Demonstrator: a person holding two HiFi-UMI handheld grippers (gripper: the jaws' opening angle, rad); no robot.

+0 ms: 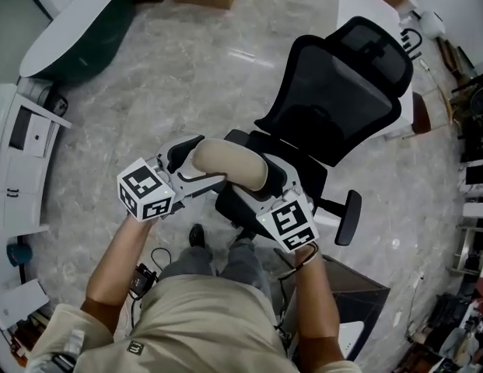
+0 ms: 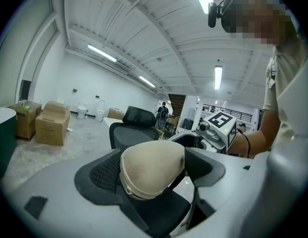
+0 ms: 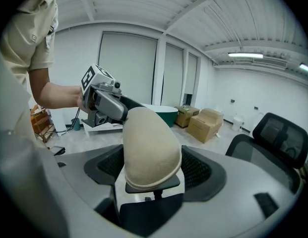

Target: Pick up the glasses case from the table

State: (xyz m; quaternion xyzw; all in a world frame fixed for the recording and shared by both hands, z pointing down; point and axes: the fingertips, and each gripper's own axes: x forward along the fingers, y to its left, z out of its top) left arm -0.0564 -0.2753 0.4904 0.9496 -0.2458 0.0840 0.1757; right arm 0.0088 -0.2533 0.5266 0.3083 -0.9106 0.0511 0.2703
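The glasses case (image 1: 229,164) is not on any table now: you have it in the air, lying roughly level between your two grippers, above the front of the seat of the black office chair (image 1: 342,92). Nothing carries it but the jaws.

Your left gripper (image 1: 193,165) is closed down onto one rounded end of the case, with both ribbed pads pressed against the beige fabric. Your right gripper (image 1: 263,185) is clamped the same way on the other end. Neither is wide; each is open only by the thickness of the case.

I'd judge the pick itself done, so the risk lies in the hold:

- Each end is domed and tapers, and the fabric looks smooth. Squeezing harder could push the case out of the jaws rather than seat it.
- With two grips on one stiff thing, any drift of your hands apart, or a twist of one against the other, could drag an end free.
- If you open one gripper, the other has only an end, so the case may swing down and slip (the left gripper's bite sits near the zip (image 2: 125,186), which looks like a poor surface for the pads).
- A drop would land on the chair seat or the stone floor (image 1: 187,68).
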